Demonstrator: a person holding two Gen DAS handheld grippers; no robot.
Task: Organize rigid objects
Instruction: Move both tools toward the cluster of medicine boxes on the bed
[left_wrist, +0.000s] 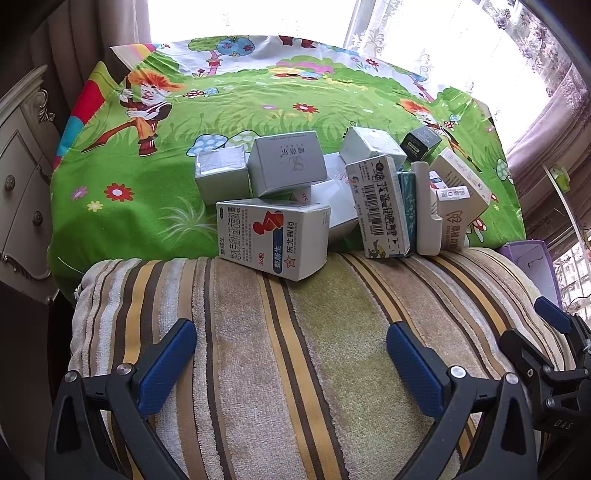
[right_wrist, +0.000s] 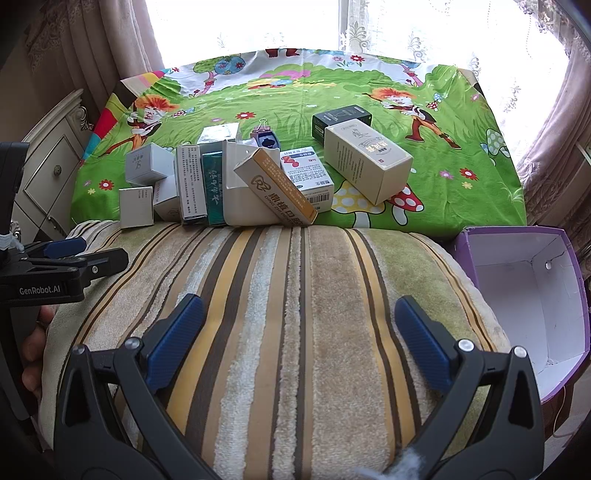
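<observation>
Beside striped towel (right_wrist: 295, 314), purple box (right_wrist: 524, 295) holds nothing visible.

Striped towel (right_wrist: 295, 314), cartoon cloth (right_wrist: 295, 96), lace curtains (right_wrist: 369, 29)

— Left gripper (left_wrist: 291, 354): black plastic arms; blue textured pads (left_wrist: 168, 365); silver screws at the pivots?
— Same on right gripper (right_wrist: 299, 332); white "GenRobot.AI" lettering on black casing; bare skin of left hand (right_wrist: 35, 354) beneath.
</observation>
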